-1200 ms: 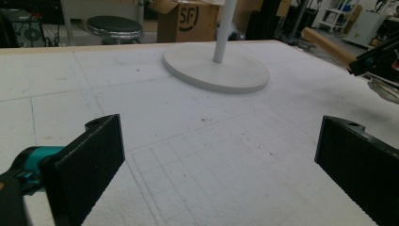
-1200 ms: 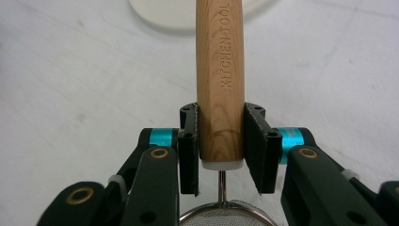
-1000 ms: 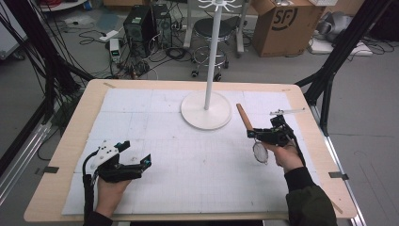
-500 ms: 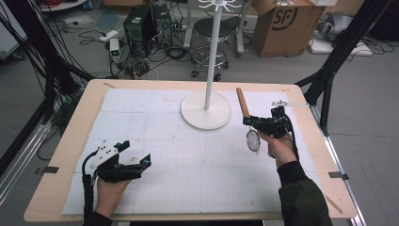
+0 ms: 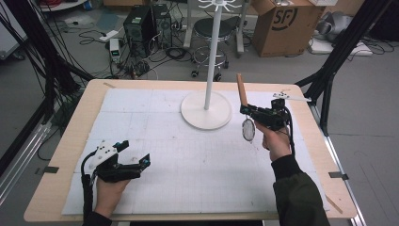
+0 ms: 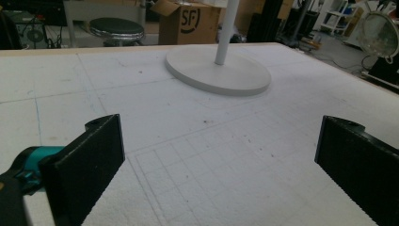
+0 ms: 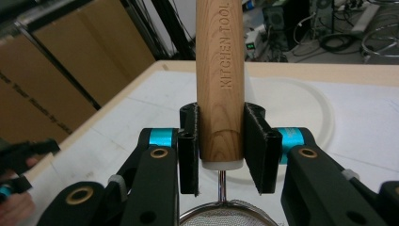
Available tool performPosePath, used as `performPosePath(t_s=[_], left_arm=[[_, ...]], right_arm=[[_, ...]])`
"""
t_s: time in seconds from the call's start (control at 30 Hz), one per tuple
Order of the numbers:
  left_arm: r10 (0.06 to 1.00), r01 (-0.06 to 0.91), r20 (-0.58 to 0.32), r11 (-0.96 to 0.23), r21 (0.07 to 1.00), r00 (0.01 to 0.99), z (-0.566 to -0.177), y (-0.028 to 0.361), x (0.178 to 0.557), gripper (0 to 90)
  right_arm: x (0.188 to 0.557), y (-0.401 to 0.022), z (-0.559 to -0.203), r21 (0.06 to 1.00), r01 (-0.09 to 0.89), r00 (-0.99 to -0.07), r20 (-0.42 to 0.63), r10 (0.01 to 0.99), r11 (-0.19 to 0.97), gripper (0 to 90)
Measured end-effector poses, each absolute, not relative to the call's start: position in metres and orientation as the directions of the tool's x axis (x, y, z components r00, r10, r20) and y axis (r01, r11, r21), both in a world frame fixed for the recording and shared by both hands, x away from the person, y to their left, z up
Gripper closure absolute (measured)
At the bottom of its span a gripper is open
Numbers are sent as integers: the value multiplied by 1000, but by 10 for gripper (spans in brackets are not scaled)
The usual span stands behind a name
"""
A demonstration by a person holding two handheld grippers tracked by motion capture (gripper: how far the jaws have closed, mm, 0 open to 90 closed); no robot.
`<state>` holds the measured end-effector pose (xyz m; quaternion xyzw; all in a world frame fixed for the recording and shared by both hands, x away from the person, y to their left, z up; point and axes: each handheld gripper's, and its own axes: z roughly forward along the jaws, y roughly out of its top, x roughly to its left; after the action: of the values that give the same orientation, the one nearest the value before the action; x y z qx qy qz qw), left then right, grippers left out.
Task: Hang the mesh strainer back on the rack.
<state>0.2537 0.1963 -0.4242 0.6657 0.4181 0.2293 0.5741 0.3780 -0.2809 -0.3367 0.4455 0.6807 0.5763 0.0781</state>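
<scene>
Strainer (image 5: pixel 248 130) hung mesh-down, wooden handle up, clamped by right gripper (image 5: pixel 245 111) raised beside stand base (image 5: pixel 206 109). Left gripper (image 5: pixel 141 162) lay low near front edge. Left gripper view: jaws wide apart over white mat (image 6: pixel 197 141). Right gripper view: jaws pinched handle (image 7: pixel 220 80).

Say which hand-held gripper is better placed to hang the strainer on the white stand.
Right. The right hand-held gripper already clamps the strainer by its wooden handle beside the stand; the left hand-held gripper rests open near the table's front edge.

Even, soft overhead light, faint shadows on the white mat (image 5: pixel 188 155), close jaws slightly blurred (background softer), no glare
</scene>
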Motion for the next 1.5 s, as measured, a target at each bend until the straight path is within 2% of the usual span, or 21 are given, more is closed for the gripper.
performPosePath(t_s=[0.23,0.47,0.83,1.1,1.5], left_arm=[[820,293,-173,7,956,546,-424,196,254,26],[822,292,-172,8,957,542,-424,197,252,26],[822,292,-168,2,956,544,-424,196,252,26],[821,294,-174,8,956,544,-424,197,252,26],[821,304,-172,-3,953,545,-427,196,253,26]], right_arm=[[382,-276,-326,868,483,-613,430,663,-117,690],[384,-271,-320,888,442,-614,406,677,-132,690],[387,-267,-308,891,412,-631,430,645,-191,691],[386,-259,-300,912,359,-645,396,653,-199,691],[394,-252,-288,910,330,-666,412,622,-249,690]])
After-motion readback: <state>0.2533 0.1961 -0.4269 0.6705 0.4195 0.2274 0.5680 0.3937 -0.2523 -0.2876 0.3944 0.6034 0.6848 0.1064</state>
